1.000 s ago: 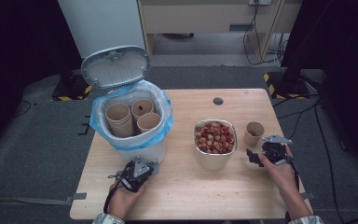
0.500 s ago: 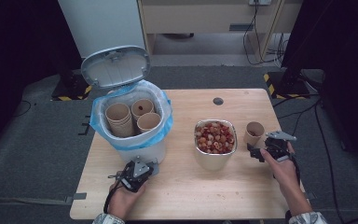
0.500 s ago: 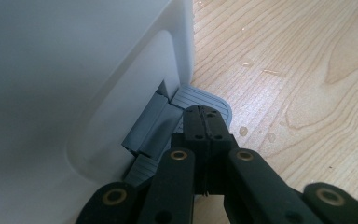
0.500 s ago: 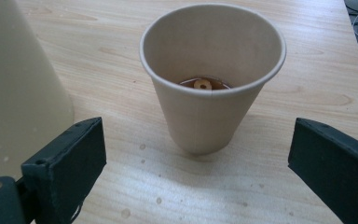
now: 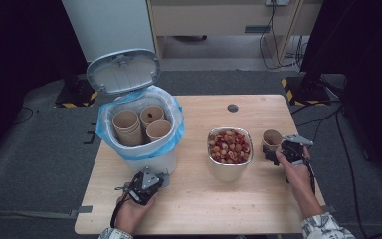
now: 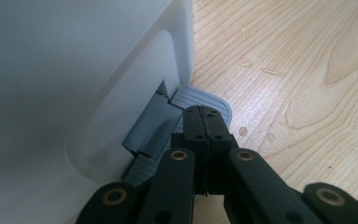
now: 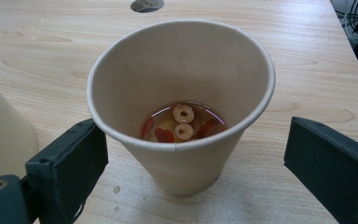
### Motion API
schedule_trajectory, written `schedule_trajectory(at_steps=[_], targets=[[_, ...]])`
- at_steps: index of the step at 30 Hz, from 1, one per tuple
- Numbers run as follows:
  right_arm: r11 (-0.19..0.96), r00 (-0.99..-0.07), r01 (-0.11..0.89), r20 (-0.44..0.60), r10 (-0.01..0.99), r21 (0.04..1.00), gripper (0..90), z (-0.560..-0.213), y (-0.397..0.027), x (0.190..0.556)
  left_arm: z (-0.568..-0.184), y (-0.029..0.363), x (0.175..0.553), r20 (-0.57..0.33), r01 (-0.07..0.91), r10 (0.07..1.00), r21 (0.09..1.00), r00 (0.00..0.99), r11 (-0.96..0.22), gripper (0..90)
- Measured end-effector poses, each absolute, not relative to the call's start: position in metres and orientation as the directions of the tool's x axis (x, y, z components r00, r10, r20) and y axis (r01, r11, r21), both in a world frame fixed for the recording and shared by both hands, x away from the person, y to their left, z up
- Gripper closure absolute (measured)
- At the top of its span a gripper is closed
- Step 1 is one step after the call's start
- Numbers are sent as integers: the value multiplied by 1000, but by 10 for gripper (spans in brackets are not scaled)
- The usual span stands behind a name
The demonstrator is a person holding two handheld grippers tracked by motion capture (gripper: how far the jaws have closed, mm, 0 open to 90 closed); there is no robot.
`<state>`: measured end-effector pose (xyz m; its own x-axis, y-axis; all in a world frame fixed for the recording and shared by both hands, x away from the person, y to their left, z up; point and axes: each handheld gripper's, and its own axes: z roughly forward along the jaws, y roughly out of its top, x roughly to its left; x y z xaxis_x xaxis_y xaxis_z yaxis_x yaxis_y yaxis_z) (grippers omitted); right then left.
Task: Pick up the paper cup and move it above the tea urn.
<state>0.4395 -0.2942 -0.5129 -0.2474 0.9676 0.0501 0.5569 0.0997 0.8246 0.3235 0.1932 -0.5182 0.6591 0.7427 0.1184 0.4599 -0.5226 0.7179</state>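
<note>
A brown paper cup (image 7: 182,116) stands upright on the wooden table (image 7: 51,46), with a little liquid, red bits and pale round slices at its bottom. My right gripper (image 7: 200,158) is open, one jaw on each side of the cup, neither touching it. In the high view the cup (image 5: 272,138) is at the table's right, with the right gripper (image 5: 274,152) just in front of it. My left gripper (image 6: 205,116) is shut and empty, its tips resting on the grey pedal (image 6: 200,99) of a white bin (image 5: 139,149). From above, the left gripper (image 5: 151,178) is at the bin's front.
The bin's lid (image 5: 123,71) stands open. Its blue liner (image 5: 174,134) holds three brown paper cups (image 5: 127,124). A metal bowl (image 5: 230,148) of red and pale fruit pieces sits left of the cup. A round cable hole (image 5: 233,107) lies farther back.
My right gripper has moved forward and slightly left until its open jaws stand around the cup. The left gripper has stayed on the pedal.
</note>
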Motion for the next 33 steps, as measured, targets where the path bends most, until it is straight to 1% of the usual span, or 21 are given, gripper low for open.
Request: schedule_trajectory(at_steps=[4, 6, 11, 14, 17, 20, 25, 33], targets=[[108, -251, 553, 42, 967, 827, 59, -512, -295, 440, -518, 193, 324, 118, 460, 742, 718, 660, -523, 900], [136, -258, 545, 11, 966, 827, 59, -508, -292, 440, -518, 193, 324, 117, 460, 742, 717, 660, -523, 899], [143, -264, 542, 7, 964, 828, 58, -504, -288, 444, -518, 193, 324, 120, 458, 741, 717, 661, -525, 900], [128, -256, 538, 17, 967, 833, 65, -507, -287, 448, -518, 193, 324, 119, 458, 741, 718, 661, -524, 900], [138, -261, 539, 9, 965, 831, 72, -511, -285, 451, -518, 194, 324, 116, 460, 742, 718, 660, -522, 900], [123, -248, 523, 12, 969, 844, 104, -512, -286, 453, -518, 193, 324, 117, 459, 742, 720, 660, -521, 899], [110, -255, 499, 25, 967, 859, 130, -512, -286, 454, -518, 193, 324, 119, 459, 742, 718, 660, -523, 899], [120, -264, 467, 9, 964, 876, 223, -516, -285, 457, -518, 193, 324, 117, 459, 742, 720, 660, -521, 899]])
